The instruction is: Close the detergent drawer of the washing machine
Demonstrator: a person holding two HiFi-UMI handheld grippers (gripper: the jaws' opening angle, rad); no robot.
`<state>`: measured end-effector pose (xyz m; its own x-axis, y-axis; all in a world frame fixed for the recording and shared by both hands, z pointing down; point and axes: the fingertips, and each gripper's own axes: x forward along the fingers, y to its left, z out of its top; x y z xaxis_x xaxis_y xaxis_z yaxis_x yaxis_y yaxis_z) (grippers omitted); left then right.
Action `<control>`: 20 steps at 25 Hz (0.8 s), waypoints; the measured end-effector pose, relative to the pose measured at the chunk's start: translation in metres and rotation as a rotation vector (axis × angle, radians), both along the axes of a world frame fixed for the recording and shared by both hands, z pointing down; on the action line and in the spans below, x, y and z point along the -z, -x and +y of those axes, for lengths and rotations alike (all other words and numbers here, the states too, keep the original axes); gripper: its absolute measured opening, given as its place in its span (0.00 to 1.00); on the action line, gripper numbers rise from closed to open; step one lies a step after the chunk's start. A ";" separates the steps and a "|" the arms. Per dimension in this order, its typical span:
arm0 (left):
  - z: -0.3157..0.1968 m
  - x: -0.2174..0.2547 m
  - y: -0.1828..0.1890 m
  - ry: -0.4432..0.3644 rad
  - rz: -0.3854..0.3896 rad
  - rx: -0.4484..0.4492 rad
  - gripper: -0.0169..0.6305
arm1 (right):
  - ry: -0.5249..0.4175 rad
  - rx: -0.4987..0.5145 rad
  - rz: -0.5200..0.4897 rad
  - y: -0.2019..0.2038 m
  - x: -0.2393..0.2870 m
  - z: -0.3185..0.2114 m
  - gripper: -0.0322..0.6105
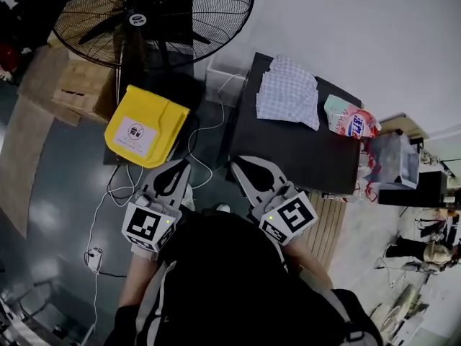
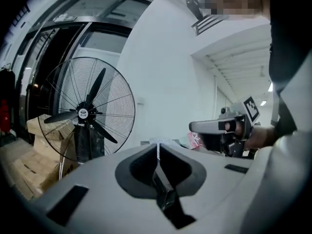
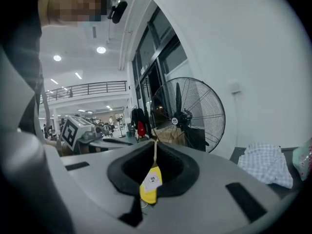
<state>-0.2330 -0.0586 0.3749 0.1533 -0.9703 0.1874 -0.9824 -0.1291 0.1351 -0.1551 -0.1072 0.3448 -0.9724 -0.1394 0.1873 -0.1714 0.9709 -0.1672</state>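
Near the dark tabletop [image 1: 302,157] and a yellow bag [image 1: 144,125], the left claw [image 1: 180,166] and right claw [image 1: 238,164] are both pinched closed, empty.

Nothing sharp enough to read anywhere: only a dark emblem on the white label [image 1: 134,132] of the yellow bag [image 1: 155,114], blue characters too blurred to make out on the printed pouch [image 1: 351,119] atop the bench [image 1: 288,153], and a small round badge at the hub of the fan [image 1: 137,19]. Black-and-white square code markers, without letters or digits, on the cubes of the left gripper [image 1: 180,166] and right gripper [image 1: 236,163].
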 end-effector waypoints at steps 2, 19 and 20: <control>0.003 0.008 0.005 -0.005 0.003 0.008 0.04 | -0.009 0.014 -0.011 0.005 0.007 0.004 0.08; 0.004 0.014 0.030 -0.010 0.080 -0.015 0.04 | -0.021 0.015 0.043 0.030 0.000 0.011 0.07; 0.003 0.013 0.031 -0.009 0.079 -0.019 0.04 | -0.019 0.011 0.044 0.030 -0.001 0.011 0.07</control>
